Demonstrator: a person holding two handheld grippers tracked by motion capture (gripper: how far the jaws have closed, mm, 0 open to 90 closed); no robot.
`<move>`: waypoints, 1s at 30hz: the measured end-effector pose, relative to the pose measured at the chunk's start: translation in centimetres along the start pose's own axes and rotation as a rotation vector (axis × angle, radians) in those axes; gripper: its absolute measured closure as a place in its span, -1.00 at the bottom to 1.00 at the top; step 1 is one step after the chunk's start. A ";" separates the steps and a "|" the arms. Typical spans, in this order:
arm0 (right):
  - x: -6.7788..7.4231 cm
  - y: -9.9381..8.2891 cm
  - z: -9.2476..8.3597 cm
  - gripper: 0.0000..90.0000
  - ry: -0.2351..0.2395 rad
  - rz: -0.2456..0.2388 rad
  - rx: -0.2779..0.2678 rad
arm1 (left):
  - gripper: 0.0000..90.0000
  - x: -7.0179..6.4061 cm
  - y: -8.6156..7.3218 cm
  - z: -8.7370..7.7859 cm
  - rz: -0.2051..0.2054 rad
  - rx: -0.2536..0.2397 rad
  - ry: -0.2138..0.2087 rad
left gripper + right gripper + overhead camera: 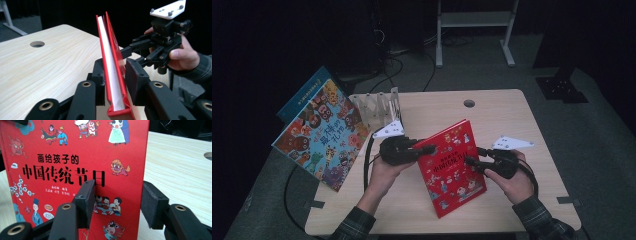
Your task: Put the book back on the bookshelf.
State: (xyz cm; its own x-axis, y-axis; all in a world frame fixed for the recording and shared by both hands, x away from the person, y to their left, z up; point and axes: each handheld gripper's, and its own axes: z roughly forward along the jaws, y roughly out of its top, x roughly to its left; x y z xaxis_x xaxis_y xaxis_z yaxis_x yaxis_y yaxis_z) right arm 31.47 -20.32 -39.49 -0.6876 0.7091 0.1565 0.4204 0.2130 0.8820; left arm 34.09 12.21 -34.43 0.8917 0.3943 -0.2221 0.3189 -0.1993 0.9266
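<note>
Left gripper (113, 85): your nearer hold; the pads stand on both sides of the red book (452, 167) at its spine end and touch the covers, pinching it.
Book axis: it stands on edge at the centre of the high view, long side running from lower centre to upper right (it leans a little).
Right gripper (116, 205): jaws spread, one pad before the cover, one past the free edge, not pressing.
Material: glossy hard cover, white page block.
Far: pale wooden table (492, 107); blue picture book (319, 132), upper left.
</note>
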 end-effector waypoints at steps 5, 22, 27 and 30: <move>-0.1 -0.1 0.1 0.05 -0.020 -0.043 0.014 | 0.68 -0.3 1.0 -0.9 0.017 -0.033 0.013; -3.8 -2.9 2.3 -0.23 -0.133 -0.095 0.198 | 0.74 -0.7 1.4 -2.1 0.079 -0.076 0.036; -4.9 -3.6 2.4 -0.23 -0.152 -0.084 0.237 | 0.68 -1.0 1.0 -2.0 0.098 -0.072 0.025; -5.3 -3.9 2.4 -0.23 -0.153 -0.075 0.244 | 0.58 -1.1 0.5 -1.9 0.114 -0.060 0.043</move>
State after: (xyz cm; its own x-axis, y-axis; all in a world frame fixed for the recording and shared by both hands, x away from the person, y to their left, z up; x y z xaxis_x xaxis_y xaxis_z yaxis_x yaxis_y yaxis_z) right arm 34.91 -23.33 -44.78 -0.6326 0.7744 0.0098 0.5145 0.4108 0.7527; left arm 32.71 13.34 -33.14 0.9061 0.4106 -0.1018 0.1950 -0.1920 0.9618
